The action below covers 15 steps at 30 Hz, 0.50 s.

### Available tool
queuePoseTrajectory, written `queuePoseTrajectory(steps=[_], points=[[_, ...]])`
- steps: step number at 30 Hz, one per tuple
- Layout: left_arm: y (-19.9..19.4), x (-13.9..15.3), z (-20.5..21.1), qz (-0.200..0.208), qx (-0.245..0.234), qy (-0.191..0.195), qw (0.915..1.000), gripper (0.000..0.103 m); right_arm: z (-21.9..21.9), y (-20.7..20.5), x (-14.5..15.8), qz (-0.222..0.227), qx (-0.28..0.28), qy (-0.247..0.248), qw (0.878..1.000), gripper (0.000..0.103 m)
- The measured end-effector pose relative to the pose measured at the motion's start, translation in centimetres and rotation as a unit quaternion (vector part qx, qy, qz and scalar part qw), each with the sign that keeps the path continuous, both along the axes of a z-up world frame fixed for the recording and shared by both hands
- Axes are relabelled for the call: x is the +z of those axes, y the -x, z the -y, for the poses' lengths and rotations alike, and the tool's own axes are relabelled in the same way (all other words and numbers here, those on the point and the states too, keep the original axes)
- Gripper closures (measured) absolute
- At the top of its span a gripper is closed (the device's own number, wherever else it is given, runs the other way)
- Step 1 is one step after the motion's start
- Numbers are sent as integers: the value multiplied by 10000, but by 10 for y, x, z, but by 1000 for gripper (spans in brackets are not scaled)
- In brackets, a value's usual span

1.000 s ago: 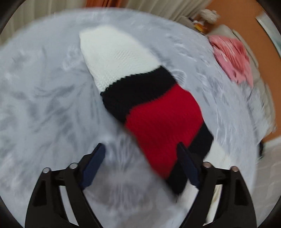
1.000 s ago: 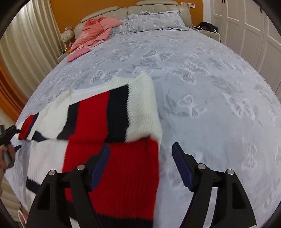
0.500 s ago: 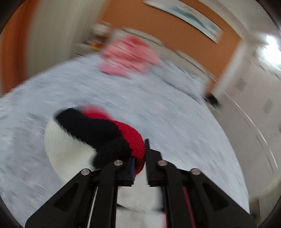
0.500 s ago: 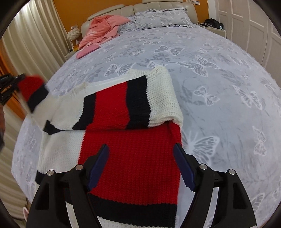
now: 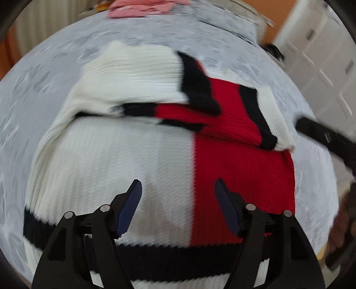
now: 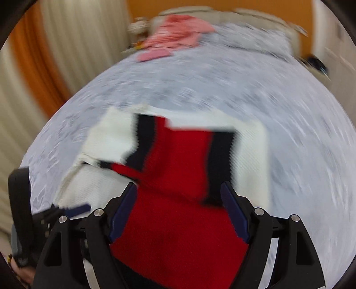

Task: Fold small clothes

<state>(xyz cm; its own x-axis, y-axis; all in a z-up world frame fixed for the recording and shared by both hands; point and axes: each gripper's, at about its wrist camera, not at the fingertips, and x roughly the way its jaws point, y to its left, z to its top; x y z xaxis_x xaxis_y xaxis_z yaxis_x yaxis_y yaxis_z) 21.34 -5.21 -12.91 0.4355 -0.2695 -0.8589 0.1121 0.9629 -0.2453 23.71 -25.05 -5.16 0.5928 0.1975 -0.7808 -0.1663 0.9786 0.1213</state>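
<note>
A small knitted sweater (image 5: 155, 155) in white, red and black blocks lies on the grey butterfly-print bed (image 5: 40, 73). Both sleeves are folded across its upper body. My left gripper (image 5: 178, 204) is open and empty, hovering over the sweater's lower body near the black hem band. My right gripper (image 6: 178, 211) is open and empty above the red part of the sweater (image 6: 178, 233). The left gripper also shows at the left edge of the right wrist view (image 6: 66, 210). Both views are motion-blurred.
Pink clothes (image 6: 178, 33) lie at the head of the bed by the beige headboard (image 6: 222, 13). Curtains (image 6: 55, 55) hang on the left. White wardrobe doors (image 5: 322, 55) stand to the right. The right gripper's black arm (image 5: 327, 137) crosses the right edge.
The left gripper, shut on the left sleeve half a second ago, has laid it across the sweater, opened and pulled back toward the hem. The right gripper moved slightly over the sweater.
</note>
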Motion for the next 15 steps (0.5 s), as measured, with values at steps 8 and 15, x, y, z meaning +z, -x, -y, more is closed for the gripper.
queuePoseTrajectory(steps=[8,15], points=[[12,6,-71,-73,724,105,9973,33,-163,-86,-44,-341,1752,1035,9785,24],[11,1,-103,-181,871,391,9953,33,-169,-127,-60,-1061,1537,346,9818,95]])
